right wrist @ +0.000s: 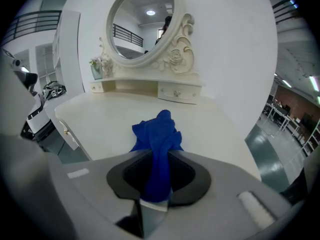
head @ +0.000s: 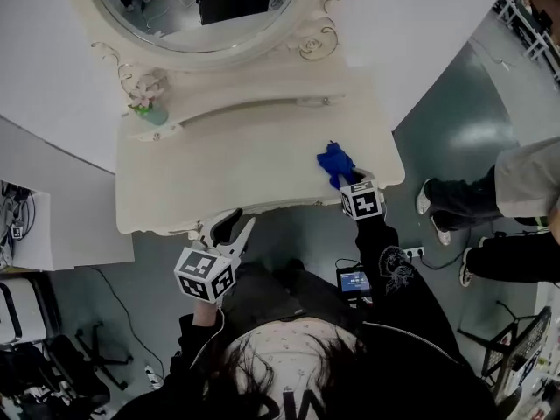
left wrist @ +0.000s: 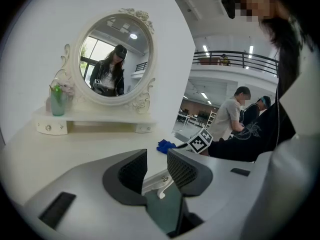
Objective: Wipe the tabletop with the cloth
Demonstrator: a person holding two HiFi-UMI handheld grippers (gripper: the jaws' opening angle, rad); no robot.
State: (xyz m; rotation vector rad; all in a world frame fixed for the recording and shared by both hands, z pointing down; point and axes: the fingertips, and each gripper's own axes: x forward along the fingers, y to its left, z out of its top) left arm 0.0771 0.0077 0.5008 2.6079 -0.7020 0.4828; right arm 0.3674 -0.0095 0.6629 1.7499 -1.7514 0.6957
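Observation:
A crumpled blue cloth (head: 335, 164) lies on the cream tabletop (head: 245, 169) near its front right corner. My right gripper (head: 350, 182) is shut on the blue cloth (right wrist: 158, 139), whose free end bunches on the tabletop (right wrist: 100, 119) just past the jaws. My left gripper (head: 234, 227) hangs at the table's front edge, left of centre, open and holding nothing. Seen from my left gripper (left wrist: 156, 168), the cloth (left wrist: 165, 145) is a small blue heap at the far right of the tabletop (left wrist: 60, 149).
An oval mirror (head: 203, 7) in an ornate frame stands at the back on a low shelf with small drawers (right wrist: 176, 92). A small green vase of flowers (head: 150, 105) sits at the shelf's left end. A person's legs and shoes (head: 455, 204) are on the floor to the right.

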